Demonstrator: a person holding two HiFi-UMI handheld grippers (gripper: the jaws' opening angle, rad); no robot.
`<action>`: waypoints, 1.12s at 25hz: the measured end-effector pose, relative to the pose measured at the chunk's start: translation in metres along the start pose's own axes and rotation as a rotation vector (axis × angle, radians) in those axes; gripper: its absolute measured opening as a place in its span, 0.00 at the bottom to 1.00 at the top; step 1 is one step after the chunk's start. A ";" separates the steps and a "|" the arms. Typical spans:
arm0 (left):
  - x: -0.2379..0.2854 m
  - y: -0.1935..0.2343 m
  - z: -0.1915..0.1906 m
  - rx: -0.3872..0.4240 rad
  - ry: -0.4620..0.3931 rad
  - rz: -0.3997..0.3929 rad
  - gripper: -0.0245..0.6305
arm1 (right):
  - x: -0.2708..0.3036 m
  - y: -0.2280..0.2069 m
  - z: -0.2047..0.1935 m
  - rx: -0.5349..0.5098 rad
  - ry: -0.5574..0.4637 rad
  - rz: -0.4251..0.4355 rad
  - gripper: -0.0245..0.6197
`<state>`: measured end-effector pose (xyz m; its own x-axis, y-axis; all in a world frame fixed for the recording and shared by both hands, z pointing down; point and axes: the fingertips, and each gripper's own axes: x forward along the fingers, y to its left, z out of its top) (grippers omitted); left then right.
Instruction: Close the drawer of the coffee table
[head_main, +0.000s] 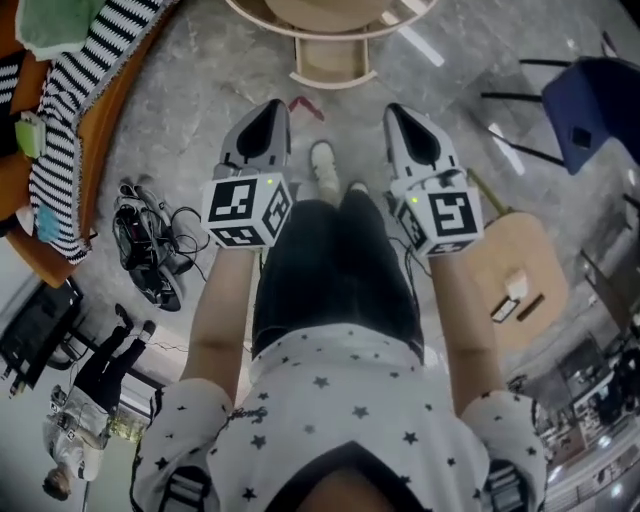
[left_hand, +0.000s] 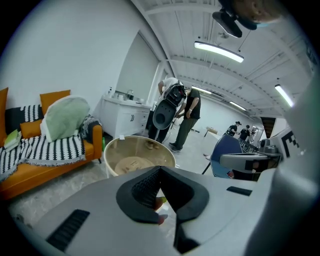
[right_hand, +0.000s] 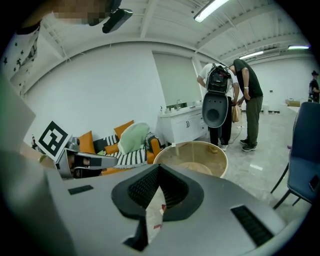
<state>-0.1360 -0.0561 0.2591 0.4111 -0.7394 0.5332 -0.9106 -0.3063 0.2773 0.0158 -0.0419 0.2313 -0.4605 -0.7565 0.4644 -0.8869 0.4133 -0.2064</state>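
Standing well short of the round, glass-walled coffee table (head_main: 262, 18), nothing touching it. Its pale wood drawer (head_main: 333, 62) sticks out toward the person, still open. Left gripper (head_main: 272, 110) and right gripper (head_main: 398, 112) both have jaws pressed together, empty, and aim at it, probably ready to push.

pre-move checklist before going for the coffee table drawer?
1. Left gripper empty, jaws together: ok.
2. Right gripper empty, jaws together: ok.
3. Drawer sticks out of the coffee table, front toward the person: ok.
4. Grippers at the drawer front: not ok, both are well short of it.
5. Floor up to the drawer: ok, only a small red scrap lies there.
6. Nothing poking out of the drawer: cannot tell.
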 end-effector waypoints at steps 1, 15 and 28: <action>0.007 0.003 -0.004 0.004 0.003 0.000 0.05 | 0.004 -0.004 -0.005 -0.001 0.003 -0.005 0.05; 0.089 0.033 -0.105 0.006 0.073 0.046 0.05 | 0.072 -0.067 -0.117 -0.004 0.106 -0.005 0.05; 0.160 0.065 -0.214 0.026 0.152 0.052 0.05 | 0.137 -0.113 -0.235 0.001 0.203 0.001 0.05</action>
<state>-0.1209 -0.0661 0.5339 0.3631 -0.6558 0.6619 -0.9308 -0.2867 0.2266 0.0618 -0.0730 0.5203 -0.4445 -0.6383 0.6286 -0.8867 0.4133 -0.2073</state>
